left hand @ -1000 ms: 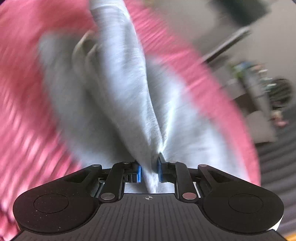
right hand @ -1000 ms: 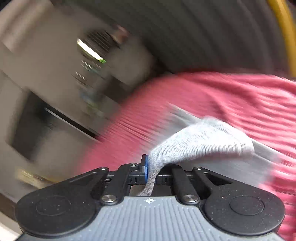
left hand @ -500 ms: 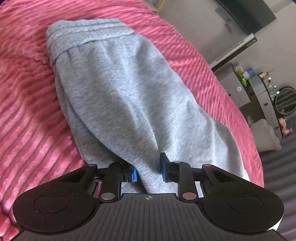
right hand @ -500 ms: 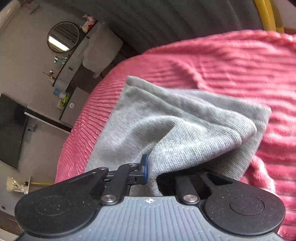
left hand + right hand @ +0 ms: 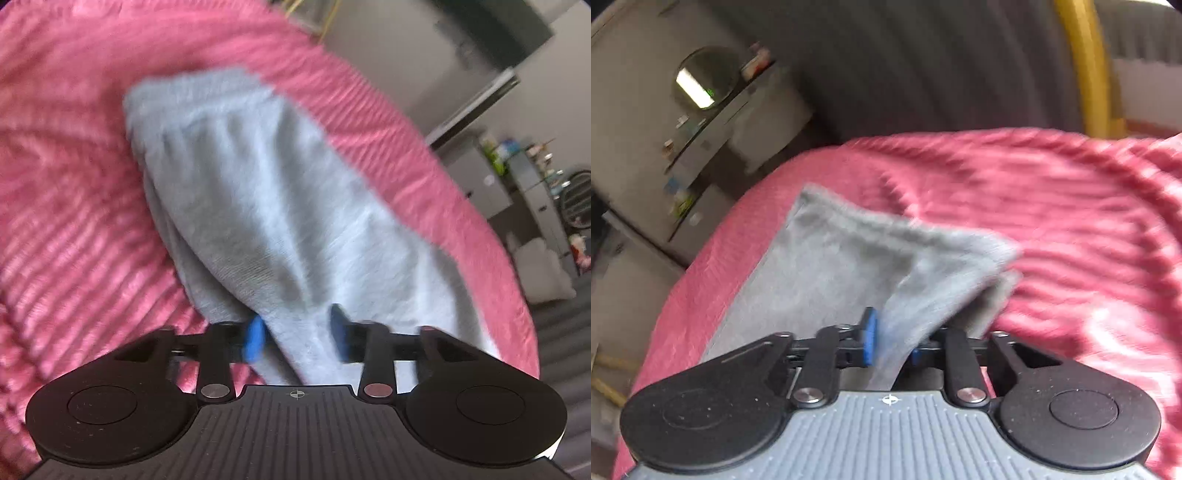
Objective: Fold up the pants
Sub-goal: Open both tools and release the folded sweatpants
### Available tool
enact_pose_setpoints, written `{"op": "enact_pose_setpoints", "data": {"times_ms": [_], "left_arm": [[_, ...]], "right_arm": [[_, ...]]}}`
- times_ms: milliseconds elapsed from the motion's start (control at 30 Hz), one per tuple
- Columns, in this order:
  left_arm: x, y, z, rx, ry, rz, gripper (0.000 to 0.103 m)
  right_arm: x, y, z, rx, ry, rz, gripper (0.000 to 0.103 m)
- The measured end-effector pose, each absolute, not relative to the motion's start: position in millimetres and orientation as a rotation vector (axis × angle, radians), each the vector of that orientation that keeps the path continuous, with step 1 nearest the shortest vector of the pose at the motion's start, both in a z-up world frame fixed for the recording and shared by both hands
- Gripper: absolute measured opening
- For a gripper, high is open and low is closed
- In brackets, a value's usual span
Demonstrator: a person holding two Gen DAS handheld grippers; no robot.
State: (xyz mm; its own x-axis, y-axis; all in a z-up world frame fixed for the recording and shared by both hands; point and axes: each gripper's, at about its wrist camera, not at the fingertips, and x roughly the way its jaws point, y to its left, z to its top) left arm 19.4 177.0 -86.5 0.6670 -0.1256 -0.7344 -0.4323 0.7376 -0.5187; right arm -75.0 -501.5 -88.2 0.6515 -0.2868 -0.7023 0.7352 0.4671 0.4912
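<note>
Grey sweatpants lie folded on a pink ribbed bedspread, waistband at the far end. My left gripper has its blue pads spread apart, and a fold of the grey cloth lies loosely between them. In the right wrist view the pants show a folded corner pointing right. My right gripper has its pads a little apart, with a strip of grey cloth still running between them. Both views are motion-blurred.
The bedspread fills the bed to its curved edge. Beyond it stand a grey dresser with small items, a round mirror, a dark curtain and a yellow pole.
The pants were lowered from hanging onto the bed. Both grippers' jaws have opened wider, the left clearly releasing the cloth, and both have pulled back a little.
</note>
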Motion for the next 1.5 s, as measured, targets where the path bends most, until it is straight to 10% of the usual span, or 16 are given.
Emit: {"op": "enact_pose_setpoints", "data": {"times_ms": [267, 467, 567, 767, 1333, 1500], "left_arm": [[3.8, 111.8, -35.2, -0.518, 0.684, 0.035, 0.092], [47.6, 76.4, -94.3, -0.366, 0.886, 0.011, 0.08], [45.5, 79.7, -120.6, -0.258, 0.927, 0.068, 0.051], [42.5, 99.5, -115.3, -0.408, 0.902, 0.073, 0.06], [26.4, 81.4, -105.9, -0.29, 0.876, 0.093, 0.081], [25.9, 78.9, -104.1, -0.252, 0.849, 0.146, 0.08]], "right_arm": [[-83.4, -448.9, -36.4, 0.621, 0.465, -0.663, 0.076], [-41.5, -413.8, -74.1, 0.856, 0.54, -0.244, 0.082], [-35.0, -416.2, -111.1, 0.975, 0.626, -0.234, 0.087], [-38.9, -413.8, -117.6, 0.923, 0.57, -0.174, 0.097], [-77.3, -420.4, -91.3, 0.645, 0.568, -0.392, 0.097], [-124.9, -458.9, -86.6, 0.717, 0.559, -0.683, 0.077]]}}
